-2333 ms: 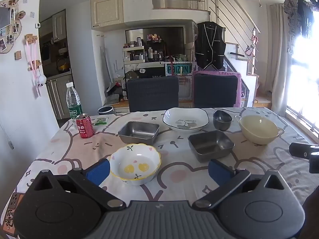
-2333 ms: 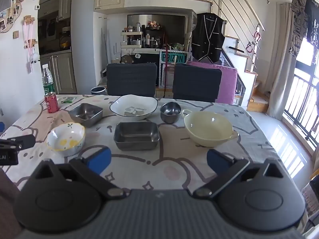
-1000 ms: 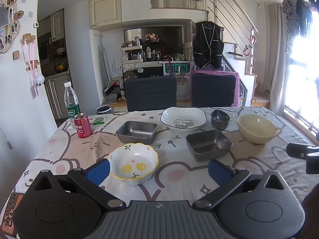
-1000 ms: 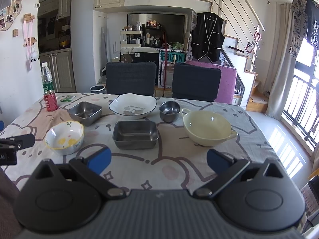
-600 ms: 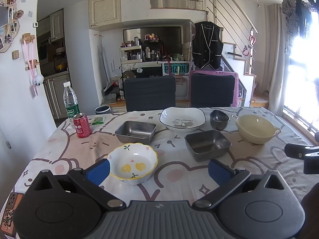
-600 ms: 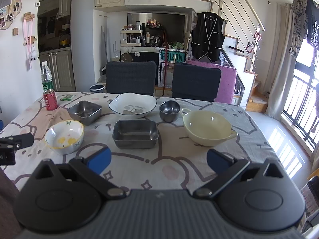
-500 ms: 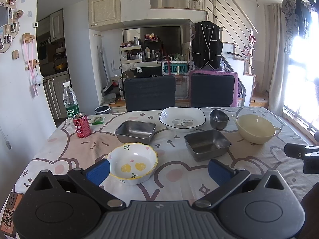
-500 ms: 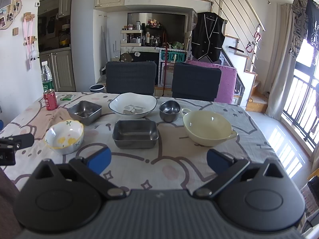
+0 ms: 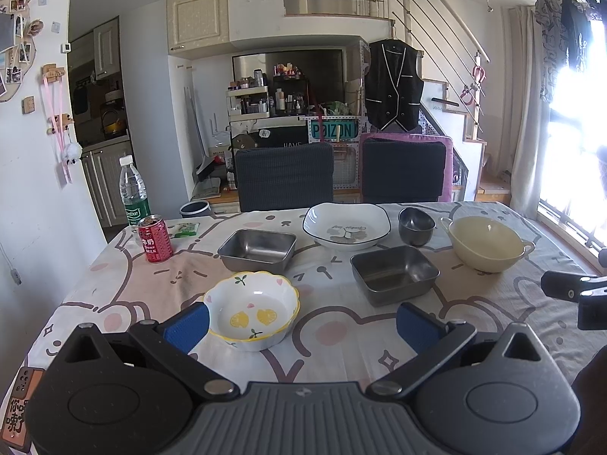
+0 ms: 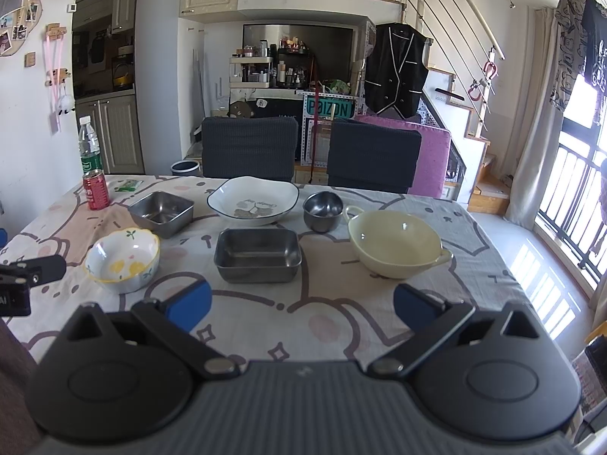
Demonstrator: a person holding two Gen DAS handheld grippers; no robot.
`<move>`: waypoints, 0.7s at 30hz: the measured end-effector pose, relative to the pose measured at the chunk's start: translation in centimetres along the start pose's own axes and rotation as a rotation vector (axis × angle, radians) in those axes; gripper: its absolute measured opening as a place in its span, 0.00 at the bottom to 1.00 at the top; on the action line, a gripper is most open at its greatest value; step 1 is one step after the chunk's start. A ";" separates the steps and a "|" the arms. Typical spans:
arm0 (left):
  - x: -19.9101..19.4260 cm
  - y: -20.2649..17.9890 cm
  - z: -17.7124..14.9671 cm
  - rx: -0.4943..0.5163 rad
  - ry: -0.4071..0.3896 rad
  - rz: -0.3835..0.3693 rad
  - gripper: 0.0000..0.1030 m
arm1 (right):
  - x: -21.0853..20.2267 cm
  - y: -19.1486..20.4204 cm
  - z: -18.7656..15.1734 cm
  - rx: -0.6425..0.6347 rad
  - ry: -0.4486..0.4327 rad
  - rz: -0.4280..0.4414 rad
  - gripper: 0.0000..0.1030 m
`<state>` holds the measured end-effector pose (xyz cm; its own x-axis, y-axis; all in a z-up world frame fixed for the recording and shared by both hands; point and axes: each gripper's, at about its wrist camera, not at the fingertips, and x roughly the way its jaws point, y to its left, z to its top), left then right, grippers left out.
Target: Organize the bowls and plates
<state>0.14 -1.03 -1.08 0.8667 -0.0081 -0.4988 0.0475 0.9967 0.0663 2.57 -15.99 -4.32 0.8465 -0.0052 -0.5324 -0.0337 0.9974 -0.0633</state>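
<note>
— Looking down the left tool (image 9: 301,320), what do you have?

— I see its blue pads spread wide with nothing between them. It hangs over the near edge of the tabletop (image 9: 341,335). A scalloped white bowl with lemon print (image 9: 251,315) sits at my 11 o'clock, just beside the left pad; I can't tell if they touch.

— And the other dishes?

— At 12 o'clock, a white plate with a dark rim (image 9: 346,225). A square steel tray (image 9: 257,249) at 11, behind the lemon bowl; a second steel tray (image 9: 393,273) at 1. A small steel cup (image 9: 416,225) stands just right of the plate, and a pale yellow bowl with handles (image 9: 486,242) sits at 2. All apart, none stacked.

— The right tool (image 10: 301,305)?

— Also wide open, holding nothing. From its camera the second steel tray lies at 12 o'clock, the yellow bowl at 1, the lemon bowl at 10.

— Anything else?

— A red can (image 9: 154,239) and a water bottle (image 9: 132,191) at 10 o'clock by the far left edge.
</note>
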 end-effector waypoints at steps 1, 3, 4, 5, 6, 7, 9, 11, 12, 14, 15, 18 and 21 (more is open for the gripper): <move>-0.1 0.1 0.1 -0.001 0.000 0.000 1.00 | 0.0 0.0 0.0 0.000 0.000 0.000 1.00; -0.1 0.1 0.1 -0.001 -0.001 0.000 1.00 | 0.0 0.0 0.0 0.000 0.000 0.000 1.00; 0.0 0.1 0.1 -0.001 0.000 -0.001 1.00 | 0.0 0.0 0.0 0.000 0.000 0.001 1.00; -0.1 0.1 0.1 -0.001 0.000 0.000 1.00 | 0.0 0.0 0.0 0.000 0.000 0.000 1.00; -0.1 0.1 0.1 0.000 0.000 0.000 1.00 | 0.0 0.0 0.0 0.000 0.000 0.000 1.00; -0.1 0.1 0.1 0.000 0.000 0.001 1.00 | 0.0 0.0 0.0 0.000 0.000 0.000 1.00; -0.1 0.1 0.1 0.000 0.000 -0.001 1.00 | 0.0 0.0 0.0 0.000 0.000 0.000 1.00; -0.1 0.2 0.1 0.000 0.001 0.000 1.00 | 0.0 0.0 0.0 0.000 0.000 -0.001 1.00; -0.1 0.1 0.1 0.000 0.001 0.000 1.00 | 0.0 0.0 0.0 0.000 0.000 0.000 1.00; -0.1 0.2 0.1 0.000 0.000 -0.001 1.00 | 0.0 0.0 0.0 0.000 0.001 0.000 1.00; 0.0 0.0 0.0 0.001 0.001 -0.001 1.00 | 0.0 0.0 0.0 0.000 0.001 -0.001 1.00; -0.1 0.2 0.1 0.000 -0.001 -0.001 1.00 | 0.0 0.1 0.0 -0.002 0.002 -0.001 1.00; -0.4 0.0 0.1 -0.001 -0.004 -0.004 1.00 | 0.0 0.0 0.0 -0.003 -0.002 0.001 1.00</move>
<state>-0.17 -1.06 -0.78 0.8685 -0.0126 -0.4956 0.0503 0.9967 0.0630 2.56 -15.95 -4.29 0.8475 -0.0040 -0.5308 -0.0364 0.9972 -0.0656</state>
